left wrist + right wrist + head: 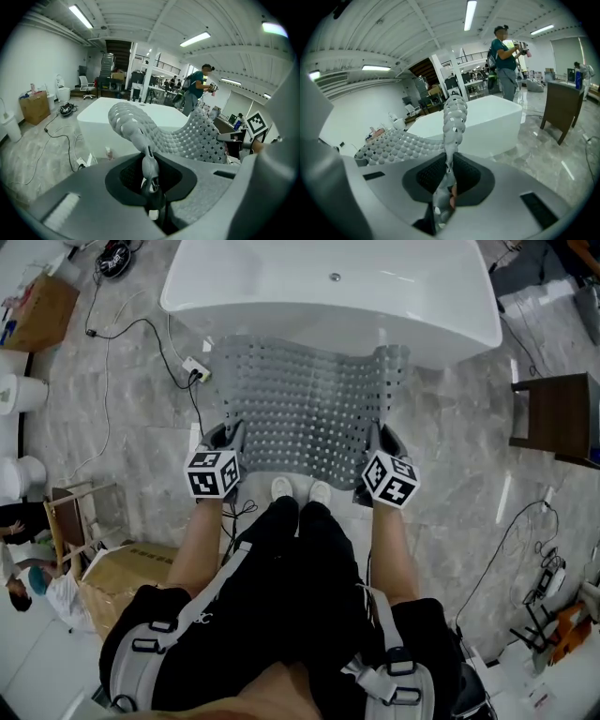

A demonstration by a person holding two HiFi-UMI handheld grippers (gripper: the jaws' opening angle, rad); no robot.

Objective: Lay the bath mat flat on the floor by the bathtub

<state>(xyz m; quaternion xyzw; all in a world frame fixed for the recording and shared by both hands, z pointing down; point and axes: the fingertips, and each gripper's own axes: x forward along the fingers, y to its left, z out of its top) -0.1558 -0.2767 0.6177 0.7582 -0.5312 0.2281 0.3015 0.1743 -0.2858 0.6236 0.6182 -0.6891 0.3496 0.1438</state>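
Grey rubbery mat (305, 404) — perforated, studded with round nubs — sags in a curve before the glossy white tub (328, 287). Left gripper (228, 439) and right gripper (379, 442) each pinch a near corner, above the marbled floor (459, 418).

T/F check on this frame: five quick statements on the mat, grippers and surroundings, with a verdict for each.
1. The left hand-held gripper and right hand-held gripper are both shut on the grey perforated rubber bath mat. True.
2. The bath mat already lies flat. False: it is buckled and held up by its near corners.
3. The white bathtub stands just beyond the mat's far edge. True.
4. Nothing stands right of the tub in the head view. False: a dark brown wooden table stands there.
5. A white power strip lies on the floor by the mat's far left corner. True.
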